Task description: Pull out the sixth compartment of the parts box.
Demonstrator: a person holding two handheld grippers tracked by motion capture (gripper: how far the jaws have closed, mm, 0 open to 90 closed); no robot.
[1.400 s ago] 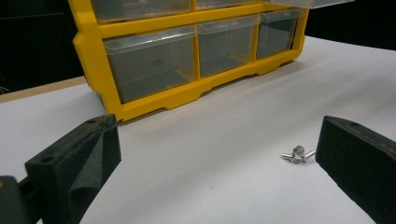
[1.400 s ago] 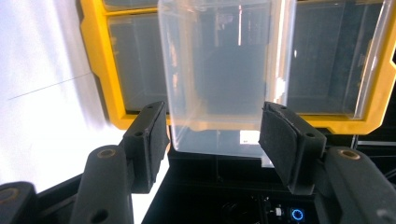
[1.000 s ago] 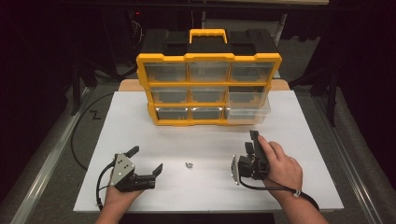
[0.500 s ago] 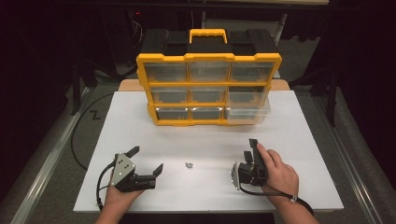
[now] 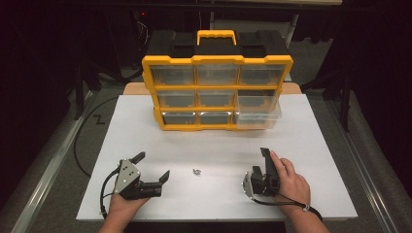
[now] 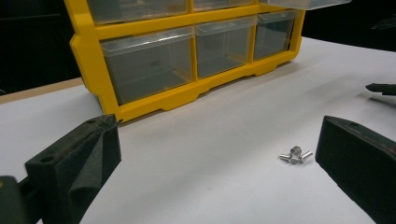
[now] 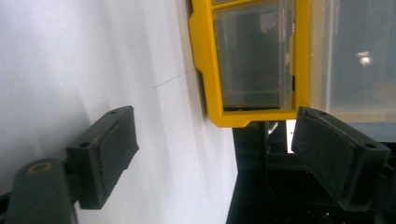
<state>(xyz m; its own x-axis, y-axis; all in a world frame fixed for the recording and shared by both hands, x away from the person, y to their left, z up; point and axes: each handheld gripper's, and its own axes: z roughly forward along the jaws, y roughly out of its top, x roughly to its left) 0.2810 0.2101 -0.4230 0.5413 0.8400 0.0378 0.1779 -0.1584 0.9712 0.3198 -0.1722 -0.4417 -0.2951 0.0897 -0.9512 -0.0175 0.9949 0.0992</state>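
While both hands rest on the white table (image 5: 145,136), the left gripper (image 5: 151,166) lies low at the near-left w/ jaws wide apart, nothing btwn them. Its grey plate faces up; cable loops off the table's left edge. From the left gripper view, the two black pads (image 6: 77,161) frame bare table, and the screws (image 6: 294,155) sit just inside the far-side pad, not touching it.

Centre of the high view: the screws (image 5: 197,172) lie as a small silver cluster on the table, btwn the two grippers, nearer the left one, apart from both.

Behind, at the table's far edge, the organizer (image 5: 217,80) stands upright: yellow frame, black top w/ yellow handle, clear drawers in three rows. One drawer (image 5: 257,109) at lower right sticks out toward the person.

Right side: right gripper (image 5: 266,160) is turned on its side in the right hand (image 5: 289,182), jaws apart and just been opening, empty. In the right gripper view, its pads (image 7: 109,140) frame the organizer's corner and the pulled-out drawer.
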